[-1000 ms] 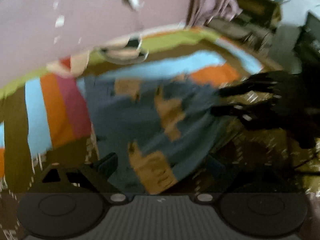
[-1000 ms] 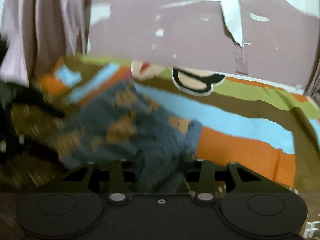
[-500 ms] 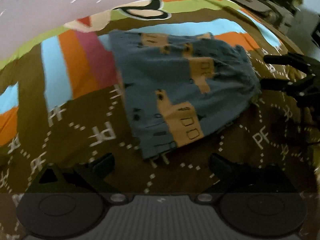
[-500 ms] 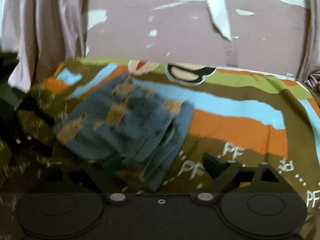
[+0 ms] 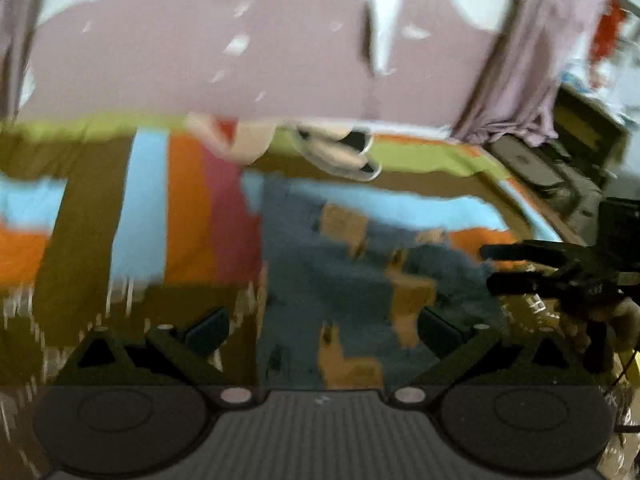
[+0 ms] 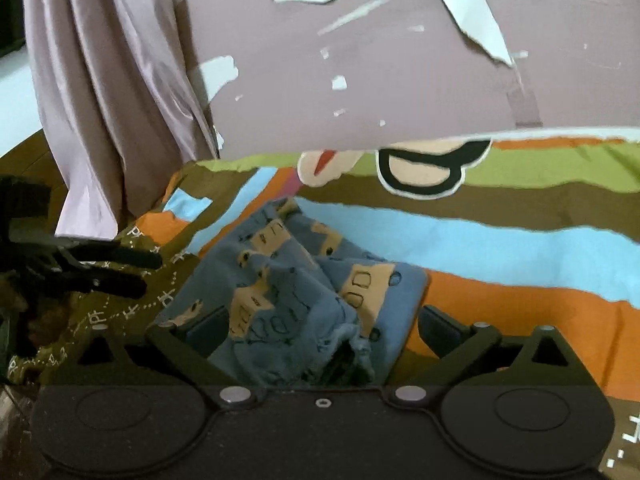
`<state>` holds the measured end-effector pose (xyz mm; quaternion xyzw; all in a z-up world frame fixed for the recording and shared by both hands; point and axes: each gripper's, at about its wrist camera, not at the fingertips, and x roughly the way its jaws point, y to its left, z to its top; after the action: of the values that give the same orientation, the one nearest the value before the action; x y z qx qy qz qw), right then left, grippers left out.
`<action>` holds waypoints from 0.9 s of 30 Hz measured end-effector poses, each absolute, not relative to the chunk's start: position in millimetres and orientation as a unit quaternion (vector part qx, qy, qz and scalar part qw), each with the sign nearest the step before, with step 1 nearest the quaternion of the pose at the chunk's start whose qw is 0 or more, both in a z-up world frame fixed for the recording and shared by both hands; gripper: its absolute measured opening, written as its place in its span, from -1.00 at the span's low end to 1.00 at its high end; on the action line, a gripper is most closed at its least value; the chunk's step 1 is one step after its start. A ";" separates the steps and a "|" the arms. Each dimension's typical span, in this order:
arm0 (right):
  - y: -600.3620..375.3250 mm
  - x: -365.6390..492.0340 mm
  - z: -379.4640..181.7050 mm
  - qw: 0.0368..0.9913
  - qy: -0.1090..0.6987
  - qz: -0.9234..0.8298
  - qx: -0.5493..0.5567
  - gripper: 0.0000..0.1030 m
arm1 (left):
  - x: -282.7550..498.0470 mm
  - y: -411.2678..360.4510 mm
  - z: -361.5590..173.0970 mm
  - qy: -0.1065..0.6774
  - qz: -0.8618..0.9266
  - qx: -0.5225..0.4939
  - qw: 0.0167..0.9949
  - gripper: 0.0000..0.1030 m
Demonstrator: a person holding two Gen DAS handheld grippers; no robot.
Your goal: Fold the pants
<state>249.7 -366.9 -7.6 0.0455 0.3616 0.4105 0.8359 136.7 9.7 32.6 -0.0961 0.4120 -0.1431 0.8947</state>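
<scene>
The blue pants [image 6: 288, 280] with tan house patches lie folded in a rumpled bundle on the striped bedspread [image 6: 500, 240]. My right gripper [image 6: 320, 328] hangs low over their near edge. Its jaws are opening, with the cloth between them and neither pad pressing on it. In the blurred left wrist view the pants [image 5: 304, 272] lie ahead between the fingers of my left gripper [image 5: 324, 332], which is open and holds nothing. Each gripper shows in the other's view: the right gripper [image 5: 486, 266] at the pants' right end, the left gripper [image 6: 150, 274] off their left side.
A mauve wall [image 6: 360, 60] with peeling paint stands right behind the bed. A pale curtain [image 6: 104, 100] hangs at the bed's end. Dark furniture [image 5: 560, 184] stands beyond that end. Striped cover stretches to the right of the pants.
The right jaws have spread wide and let go of the pants' fold, then swung back over the bundle. The left view has rolled and lifted, and has gone blurry.
</scene>
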 end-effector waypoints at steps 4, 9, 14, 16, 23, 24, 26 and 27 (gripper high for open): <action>-371.9 252.8 -16.5 0.841 0.362 0.396 0.064 0.97 | 146.1 4.1 16.6 0.445 -0.163 -0.071 0.878 0.99; -372.9 247.2 -33.3 0.838 0.384 0.382 0.065 0.99 | 143.6 6.3 -2.5 0.464 -0.150 -0.081 0.869 0.99; -371.8 237.3 -38.6 0.847 0.365 0.384 0.051 0.99 | 137.1 -2.8 -9.7 0.447 -0.157 -0.029 0.880 1.00; -373.9 237.7 -40.0 0.846 0.365 0.385 0.060 0.99 | 133.5 -6.8 -12.0 0.439 -0.161 -0.006 0.884 1.00; -377.8 249.3 -38.2 0.836 0.376 0.391 0.090 0.99 | 124.7 -7.3 -11.6 0.425 -0.169 0.012 0.889 1.00; -376.7 251.1 -37.7 0.835 0.377 0.392 0.088 0.99 | 125.0 -7.3 -11.3 0.426 -0.167 0.009 0.889 1.00; -374.0 254.7 -37.0 0.832 0.376 0.400 0.086 0.98 | 126.5 -7.9 -11.1 0.429 -0.164 0.007 0.888 1.00; -373.0 255.9 -37.1 0.830 0.377 0.402 0.088 0.98 | 127.3 -8.2 -11.0 0.430 -0.162 0.006 0.888 1.00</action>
<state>255.9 -373.0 -37.1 0.0876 0.3765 0.4020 0.8300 127.3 -8.2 -11.0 0.0062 0.4300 -0.1623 0.8881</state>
